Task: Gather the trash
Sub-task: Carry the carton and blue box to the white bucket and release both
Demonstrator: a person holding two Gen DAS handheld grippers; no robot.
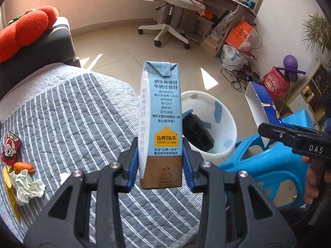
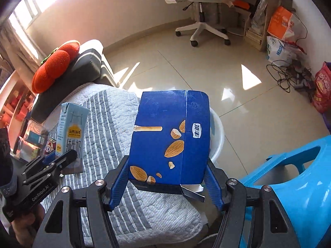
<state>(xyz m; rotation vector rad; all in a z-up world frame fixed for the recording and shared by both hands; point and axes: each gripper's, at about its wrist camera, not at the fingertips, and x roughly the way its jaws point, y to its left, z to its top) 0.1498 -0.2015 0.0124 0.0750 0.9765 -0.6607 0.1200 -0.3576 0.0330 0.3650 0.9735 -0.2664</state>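
Observation:
My left gripper [image 1: 161, 169] is shut on a tall light-blue milk carton [image 1: 161, 119], held upright over the edge of the striped quilt, just left of the white bin [image 1: 225, 124]. That carton [image 2: 71, 138] and the left gripper [image 2: 55, 163] also show at the left of the right wrist view. My right gripper [image 2: 167, 186] is shut on a flattened dark-blue snack box [image 2: 171, 136] printed with almonds, which hides most of the white bin [image 2: 217, 142] behind it. The snack box [image 1: 262, 101] shows at the right of the left wrist view, above the bin's right side.
A black object [image 1: 196, 132] lies inside the bin. On the quilt [image 1: 72, 113] at left lie a crumpled tissue [image 1: 29, 186], a red wrapper [image 1: 10, 148] and an orange piece [image 1: 23, 167]. A blue plastic stool [image 1: 275, 163] stands right of the bin. Office chair [image 1: 169, 6], cables and bags sit beyond.

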